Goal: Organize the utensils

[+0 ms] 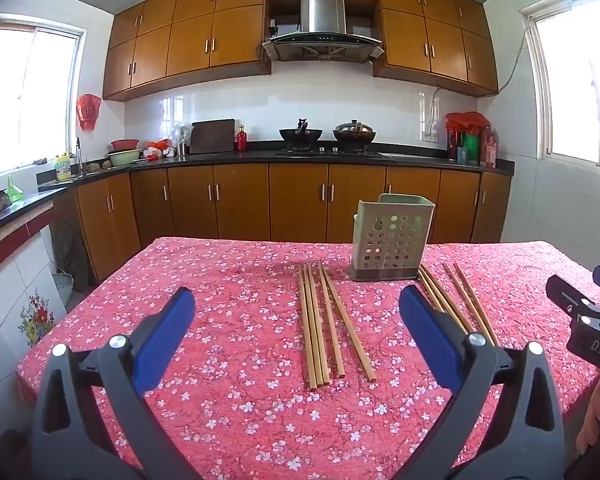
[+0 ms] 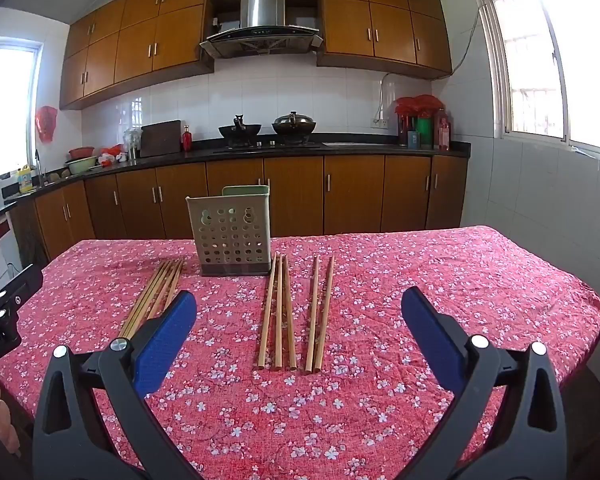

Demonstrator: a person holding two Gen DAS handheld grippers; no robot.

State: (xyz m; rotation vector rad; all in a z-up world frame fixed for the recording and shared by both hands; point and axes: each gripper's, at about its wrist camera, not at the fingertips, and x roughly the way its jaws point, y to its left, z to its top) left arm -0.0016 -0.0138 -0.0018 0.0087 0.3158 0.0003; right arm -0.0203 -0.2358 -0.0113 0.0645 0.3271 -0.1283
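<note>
The chopsticks lie flat on the table [image 1: 228,420] in loose groups, all running roughly away from the camera, which suits a gripper coming in along their length or across them. In the left wrist view one group of chopsticks [image 1: 326,326] sits at centre frame, directly between the spread fingers of the left gripper [image 1: 296,300]; a second group [image 1: 456,304] shows to the right, partly behind the right finger. In the right wrist view that second group appears at centre as three sticks [image 2: 278,314] and a pair [image 2: 320,314] just beside them, between the fingers of the right gripper [image 2: 299,300].

The holder [image 1: 392,236] stands upright at the far end of the sticks, between the two groups, its perforated face toward the cameras and its open top ready to receive them; it looks empty, though its inside is mostly hidden.

Both grippers hover wide apart and hold nothing, tilted slightly down at the table. Each seems lined up on its own group, so sorting has probably not begun.
</note>
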